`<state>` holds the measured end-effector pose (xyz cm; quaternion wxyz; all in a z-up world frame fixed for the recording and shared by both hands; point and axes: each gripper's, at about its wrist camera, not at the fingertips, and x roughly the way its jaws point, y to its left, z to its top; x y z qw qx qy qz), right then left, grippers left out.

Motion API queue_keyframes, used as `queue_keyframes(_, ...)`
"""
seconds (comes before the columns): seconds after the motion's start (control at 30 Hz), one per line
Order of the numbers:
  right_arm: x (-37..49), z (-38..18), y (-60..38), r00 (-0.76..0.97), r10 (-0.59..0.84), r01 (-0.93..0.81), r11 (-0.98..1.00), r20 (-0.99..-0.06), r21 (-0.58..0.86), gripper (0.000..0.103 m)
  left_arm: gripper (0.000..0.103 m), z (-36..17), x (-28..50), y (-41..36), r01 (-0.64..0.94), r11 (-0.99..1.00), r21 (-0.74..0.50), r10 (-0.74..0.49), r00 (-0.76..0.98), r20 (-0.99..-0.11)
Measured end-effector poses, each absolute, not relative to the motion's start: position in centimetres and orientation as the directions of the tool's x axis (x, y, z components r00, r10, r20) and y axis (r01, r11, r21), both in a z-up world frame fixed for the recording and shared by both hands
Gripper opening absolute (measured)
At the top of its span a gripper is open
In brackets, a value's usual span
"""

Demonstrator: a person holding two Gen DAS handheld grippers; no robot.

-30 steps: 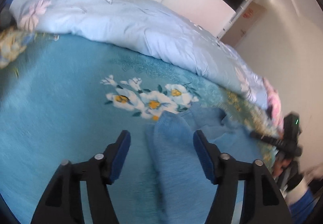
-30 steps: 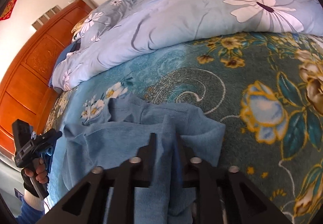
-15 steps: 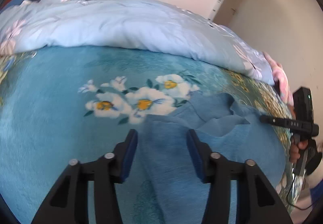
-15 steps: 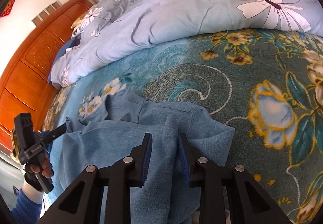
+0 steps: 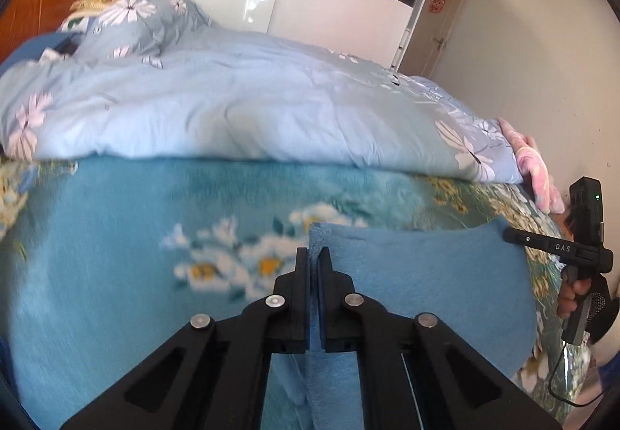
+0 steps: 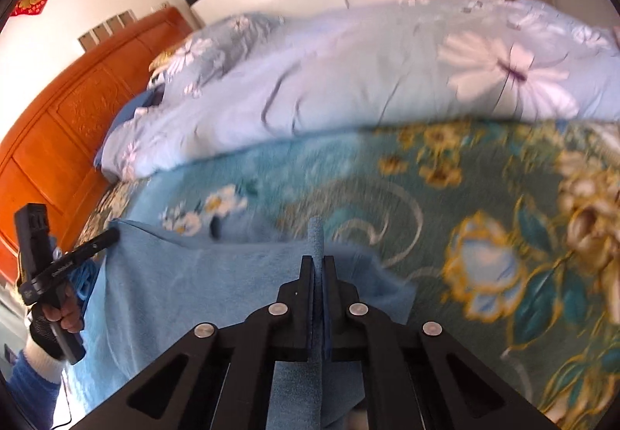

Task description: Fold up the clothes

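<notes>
Left gripper (image 5: 314,259) clamped tight on blue garment (image 5: 426,275) edge. Right gripper (image 6: 317,267) likewise pinches a fold (cloth stretched between them), over the floral blanket (image 5: 97,255).

Floral blanket (image 5: 116,236): print smeared by motion blur in both wrist views; petal detail unreadable. Blue garment (image 5: 426,275): near part hidden behind the left gripper (image 5: 313,259) and cut by the lower frame edge; the pinched fold disappears between the closed jaws. Quilt (image 6: 348,81): pattern blurred. Hand (image 6: 64,313): mostly hidden behind its black handle; the sleeve (image 6: 27,387) is cropped by the fisheye rim.
</notes>
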<state>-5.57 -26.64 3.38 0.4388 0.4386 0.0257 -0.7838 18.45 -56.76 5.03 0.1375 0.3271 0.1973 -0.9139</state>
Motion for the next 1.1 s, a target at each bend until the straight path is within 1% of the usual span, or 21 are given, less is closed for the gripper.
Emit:
queue_keyframes(0.1,-7.1,2.9,-27.2,-0.233,-0.651,0.688,-0.635,-0.722,0.351,0.003,0.003,4.1,16.6,-57.5,0.404,-0.881,-0.247,-0.135,-0.714,-0.687)
queue_keyframes(0.2,-8.5,1.1,-27.9,-0.219,-0.616,0.661,-0.664,-0.756,0.350,0.003,0.003,1.7,15.1,-58.2,0.439,-0.866,-0.237,-0.131,-0.658,-0.742)
queue_keyframes(0.27,-8.9,-0.1,-28.1,-0.205,-0.600,0.643,-0.678,-0.773,0.355,0.003,0.003,0.3,15.0,-58.2,0.454,-0.860,-0.232,-0.130,-0.635,-0.761)
queue_keyframes(0.43,-9.5,-2.1,-28.5,-0.180,-0.576,0.629,-0.690,-0.797,0.357,0.003,0.004,-2.0,14.8,-58.4,0.476,-0.850,-0.225,-0.123,-0.596,-0.794)
queue_keyframes(0.47,-9.5,-2.2,-28.5,-0.178,-0.574,0.627,-0.692,-0.799,0.357,0.003,0.006,-2.1,14.8,-58.4,0.479,-0.849,-0.223,-0.123,-0.590,-0.798)
queue_keyframes(0.57,-9.4,-2.1,-28.5,-0.185,-0.568,0.628,-0.696,-0.802,0.348,0.003,0.006,-1.8,15.3,-58.3,0.478,-0.845,-0.240,-0.104,-0.587,-0.803)
queue_keyframes(0.63,-9.3,-1.7,-28.3,-0.186,-0.572,0.630,-0.693,-0.799,0.349,0.004,0.013,-1.2,15.7,-58.0,0.470,-0.847,-0.248,-0.093,-0.590,-0.802)
queue_keyframes(0.67,-9.1,-1.3,-28.2,-0.189,-0.573,0.629,-0.694,-0.798,0.350,0.007,0.028,-0.8,16.0,-57.7,0.465,-0.847,-0.256,-0.084,-0.593,-0.801)
queue_keyframes(0.7,-9.0,-0.9,-28.1,-0.196,-0.573,0.627,-0.697,-0.796,0.347,0.007,0.044,-0.3,16.5,-57.4,0.461,-0.847,-0.267,-0.074,-0.598,-0.798)
queue_keyframes(0.77,-8.4,0.4,-27.4,-0.203,-0.588,0.629,-0.691,-0.783,0.356,0.007,0.056,1.0,17.9,-56.7,0.449,-0.845,-0.289,-0.062,-0.621,-0.781)
queue_keyframes(0.8,-8.0,1.1,-27.0,-0.211,-0.592,0.629,-0.691,-0.778,0.356,0.008,0.059,1.5,18.9,-56.2,0.447,-0.843,-0.299,-0.063,-0.634,-0.770)
queue_keyframes(0.83,-7.6,1.8,-26.4,-0.220,-0.596,0.628,-0.692,-0.772,0.355,0.011,0.061,1.8,19.8,-55.8,0.446,-0.840,-0.309,-0.061,-0.644,-0.762)
queue_keyframes(0.87,-7.0,2.5,-25.6,-0.224,-0.608,0.626,-0.689,-0.762,0.365,0.020,0.068,2.0,20.8,-55.2,0.444,-0.836,-0.322,-0.055,-0.652,-0.756)
queue_keyframes(0.9,-6.2,2.9,-24.6,-0.221,-0.624,0.622,-0.682,-0.750,0.384,0.040,0.069,1.8,21.9,-54.6,0.444,-0.829,-0.339,-0.044,-0.656,-0.754)
queue_keyframes(0.93,-5.3,3.1,-23.6,-0.217,-0.630,0.617,-0.680,-0.746,0.395,0.048,0.069,1.6,22.9,-54.2,0.447,-0.821,-0.355,-0.032,-0.658,-0.753)
queue_keyframes(0.97,-4.2,3.2,-22.6,-0.214,-0.632,0.616,-0.679,-0.745,0.399,0.053,0.069,1.2,23.9,-53.7,0.450,-0.812,-0.373,-0.018,-0.657,-0.753)
queue_keyframes(1.1,0.4,2.1,-19.0,-0.159,-0.672,0.605,-0.645,-0.724,0.466,0.054,0.069,-1.2,27.5,-51.9,0.484,-0.763,-0.429,0.022,-0.644,-0.765)
